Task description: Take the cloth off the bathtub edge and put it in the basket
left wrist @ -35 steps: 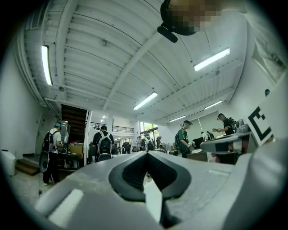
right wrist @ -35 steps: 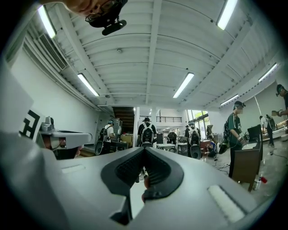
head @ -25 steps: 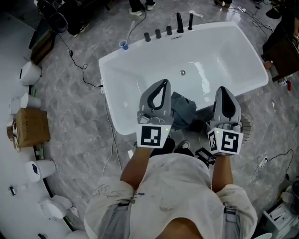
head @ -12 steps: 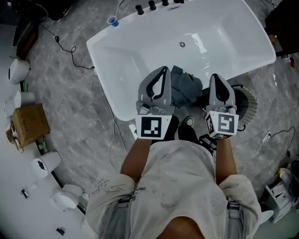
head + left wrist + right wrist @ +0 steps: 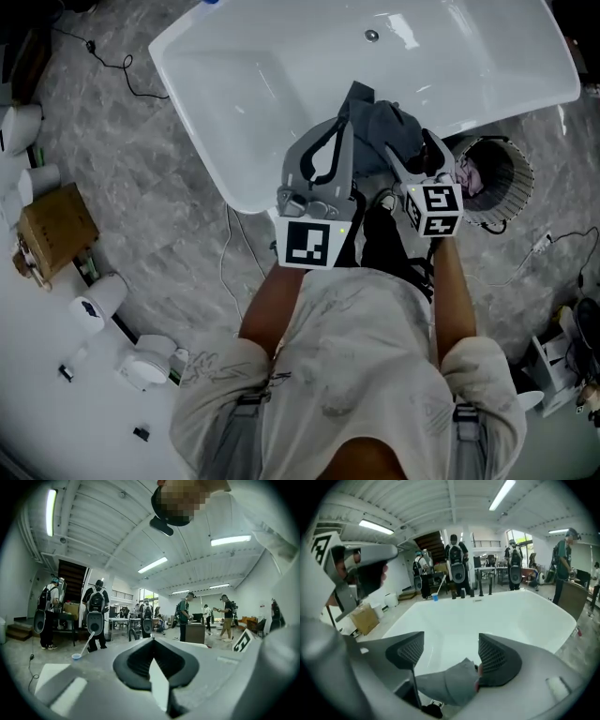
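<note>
Cloth (image 5: pixel 377 124) slate grey; bathtub (image 5: pixel 253 75) glossy white; floor (image 5: pixel 122 159) grey marbled (pale veins); box (image 5: pixel 52 225) brown.

Cream short-sleeved shirt (image 5: pixel 361 347), grey trousers (image 5: pixel 232 441); grey left gripper (image 5: pixel 331 131) and right gripper (image 5: pixel 451 651) with black-and-white marker cubes (image 5: pixel 309 246)

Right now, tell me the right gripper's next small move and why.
Probably ease the right gripper slightly down and close it on the cloth. Its jaws have just been opening and stand apart, with a grey fold between them, not pinched, while the cloth lies draped on the bathtub edge.
</note>
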A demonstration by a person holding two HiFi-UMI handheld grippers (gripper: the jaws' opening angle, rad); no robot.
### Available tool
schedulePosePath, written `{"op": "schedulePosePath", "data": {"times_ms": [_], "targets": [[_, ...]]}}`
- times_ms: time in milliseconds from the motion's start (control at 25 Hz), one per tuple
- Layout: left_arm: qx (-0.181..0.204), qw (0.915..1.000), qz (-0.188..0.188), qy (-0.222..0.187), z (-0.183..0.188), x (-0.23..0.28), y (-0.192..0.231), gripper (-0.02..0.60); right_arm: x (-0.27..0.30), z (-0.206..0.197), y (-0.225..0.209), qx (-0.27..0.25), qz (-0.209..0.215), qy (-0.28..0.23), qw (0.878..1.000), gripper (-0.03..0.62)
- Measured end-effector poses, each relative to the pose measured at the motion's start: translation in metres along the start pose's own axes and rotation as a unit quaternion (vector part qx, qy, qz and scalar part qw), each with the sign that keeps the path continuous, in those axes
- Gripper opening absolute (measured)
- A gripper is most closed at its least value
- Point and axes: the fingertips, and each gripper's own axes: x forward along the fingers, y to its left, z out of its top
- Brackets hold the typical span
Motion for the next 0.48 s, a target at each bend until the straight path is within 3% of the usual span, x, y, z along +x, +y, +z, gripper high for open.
{"op": "schedulePosePath", "data": {"times_ms": [200, 480], "targets": [[-0.019, 0.9995, -0.007, 0.026, -0.034, 0.005, 0.002, -0.003, 0.043, -0.072, 0.004, -0.022, 0.018, 0.104, 0.994, 0.457], [-0.028, 0.9985, -0.017, 0.044, -0.067, 0.015, -0.001, -0.003, 0.078, -0.159, -0.005, -0.033, 0.012, 0.206, 0.978, 0.539]]}}
